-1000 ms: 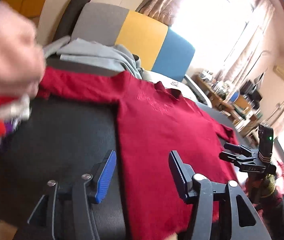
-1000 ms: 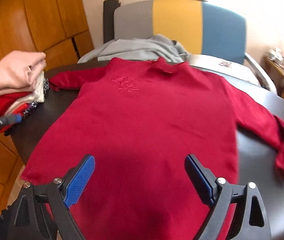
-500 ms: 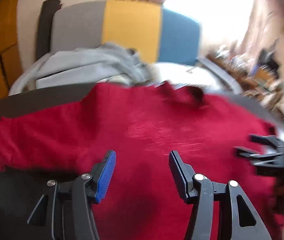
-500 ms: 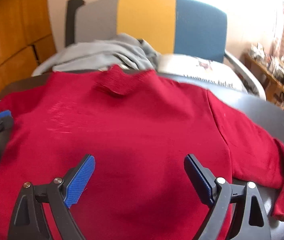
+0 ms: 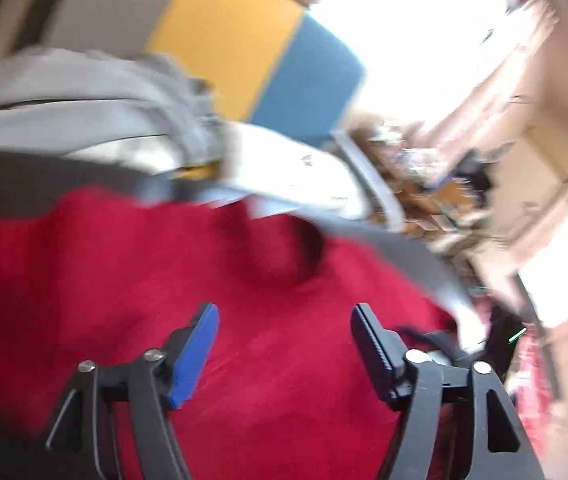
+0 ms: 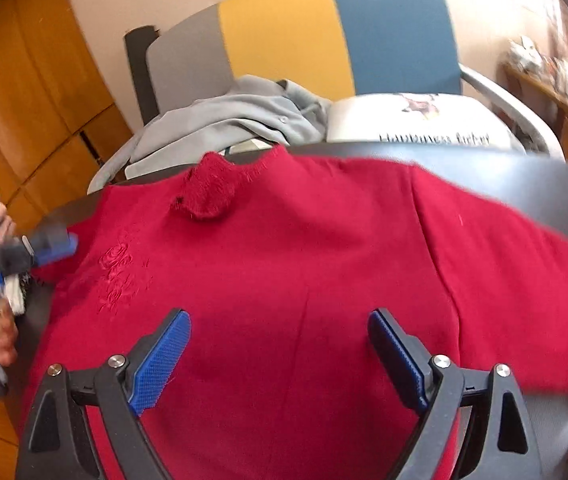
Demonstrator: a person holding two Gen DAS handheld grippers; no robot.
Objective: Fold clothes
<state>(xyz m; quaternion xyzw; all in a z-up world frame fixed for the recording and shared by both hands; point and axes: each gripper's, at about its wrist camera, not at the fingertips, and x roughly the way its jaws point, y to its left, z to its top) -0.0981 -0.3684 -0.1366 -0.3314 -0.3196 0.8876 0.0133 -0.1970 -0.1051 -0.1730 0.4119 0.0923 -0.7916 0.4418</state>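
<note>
white cushion [image 6: 416, 120] carries dark lettering, too blurred to read.

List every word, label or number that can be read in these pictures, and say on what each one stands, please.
White cushion on the chair seat: one line of dark print, blurred; it looks like "Happiness" and a second word, but I cannot read it surely.
Same cushion, small picture above the print: no letters to read.
Red sweater, chest embroidery: a flower-like pattern; no letters can be made out.
Left wrist view: all blurred, nothing readable.
</note>
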